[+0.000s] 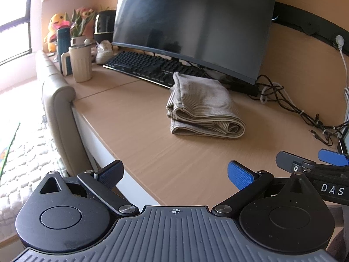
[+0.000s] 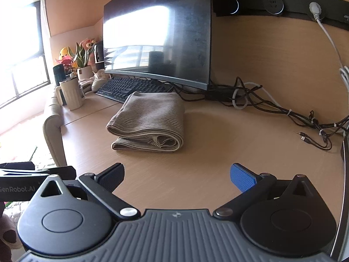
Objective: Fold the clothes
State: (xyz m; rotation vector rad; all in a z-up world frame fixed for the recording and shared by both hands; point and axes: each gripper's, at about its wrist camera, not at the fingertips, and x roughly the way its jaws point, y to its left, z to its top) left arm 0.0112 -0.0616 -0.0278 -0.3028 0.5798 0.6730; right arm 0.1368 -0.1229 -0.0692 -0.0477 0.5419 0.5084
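Folded beige ribbed knit garment with fine pale stripes (image 1: 205, 107) lying centre-right in the left wrist view and centre-left in the right wrist view, flat on the light wooden tabletop (image 1: 141, 135), just in front of the black keyboard (image 1: 150, 67) and the curved dark monitor (image 1: 192, 28). Stacked in several layers, rounded fold edges facing the cameras, looser striped ends tucked between the layers at the front. Probably light, soft and limp: likely to sag and unfold if lifted by one layer only, not fragile, and grippy enough through the ribbing for the textured blue pads. Best taken, by this judgement, at the thick rolled front edge or at two opposite corners, pinching every layer together, so the stack stays squared. Left gripper (image 1: 174, 174) at the bottom of its frame, spread wide, holding nothing, well short of the cloth. Right gripper (image 2: 176, 175) likewise low in its frame, fingers wide apart and empty, apart from the garment. Tangle of black and white cables (image 2: 272, 107) at the right, cream ribbed mug with handle (image 1: 79, 63) at the upper left, both clear of the cloth. Folding apparently finished or nearly so.
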